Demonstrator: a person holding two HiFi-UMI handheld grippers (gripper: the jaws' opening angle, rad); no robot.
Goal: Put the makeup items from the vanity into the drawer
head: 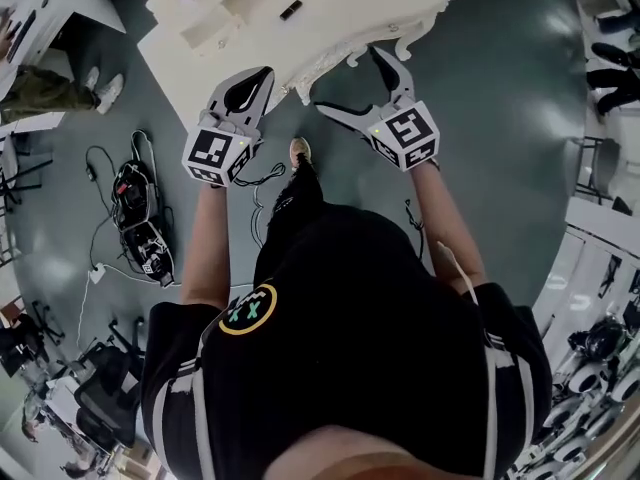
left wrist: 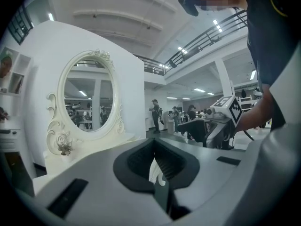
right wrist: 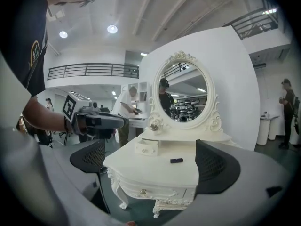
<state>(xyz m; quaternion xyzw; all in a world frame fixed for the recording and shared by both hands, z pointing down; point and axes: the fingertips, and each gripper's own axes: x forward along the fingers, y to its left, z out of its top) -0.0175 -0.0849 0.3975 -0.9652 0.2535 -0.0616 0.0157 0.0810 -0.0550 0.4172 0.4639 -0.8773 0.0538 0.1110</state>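
**A:** Where's the makeup?

**B:** I see only one piece, a small dark tube (right wrist: 176, 160) that looks like a lipstick. It lies flat on the vanity top (right wrist: 155, 169), out in the open and touching nothing else. Behind it to the left, under the oval mirror (right wrist: 183, 95), sits a little drawer (right wrist: 146, 147). It seems pulled out slightly, but I can't see inside it.

**A:** So nothing's put away?

**B:** I'd say the job hasn't begun. The tube has to be picked up and carried over. There's also a front drawer with a knob (right wrist: 139, 191), which is closed, and I can't tell which drawer is meant.

**A:** And your claws?

**B:** My right gripper (head: 350, 80) is spread wide and carries nothing. It's aimed at the vanity but hangs well short of it. My left gripper (head: 262, 76) has its tips pressed together on nothing, and it's beside the table's edge.
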